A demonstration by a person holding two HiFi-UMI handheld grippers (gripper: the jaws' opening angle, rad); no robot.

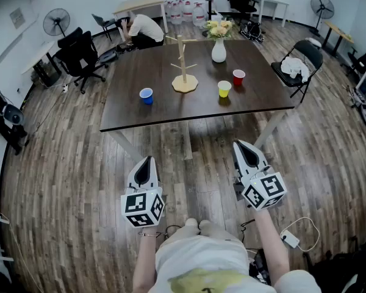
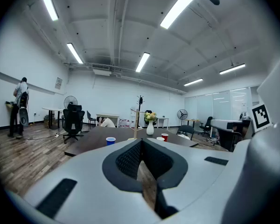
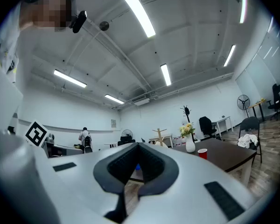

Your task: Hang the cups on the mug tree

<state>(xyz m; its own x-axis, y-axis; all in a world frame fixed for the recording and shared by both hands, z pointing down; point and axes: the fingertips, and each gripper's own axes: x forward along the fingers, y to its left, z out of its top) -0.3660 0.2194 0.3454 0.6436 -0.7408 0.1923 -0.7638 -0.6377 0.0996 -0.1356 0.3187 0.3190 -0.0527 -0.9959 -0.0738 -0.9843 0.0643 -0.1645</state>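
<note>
A wooden mug tree (image 1: pixel 184 66) stands bare near the middle of the dark table (image 1: pixel 171 112). Three cups sit upright around it: a blue cup (image 1: pixel 146 95) to its left, a yellow cup (image 1: pixel 224 88) and a red cup (image 1: pixel 238 77) to its right. My left gripper (image 1: pixel 148 159) and right gripper (image 1: pixel 238 144) hover over the floor in front of the table, both shut and holding nothing. The left gripper view looks past the shut jaws at the blue cup (image 2: pixel 110 140) and red cup (image 2: pixel 164 136). The right gripper view shows the red cup (image 3: pixel 202 153) and mug tree (image 3: pixel 162 136).
A white vase with flowers (image 1: pixel 218 47) stands behind the mug tree. A folding chair with a cloth (image 1: pixel 299 66) is at the table's right, and a black office chair (image 1: pixel 79 57) at its left. A person (image 1: pixel 143 28) crouches at the back. A cable and adapter (image 1: pixel 290 238) lie on the floor.
</note>
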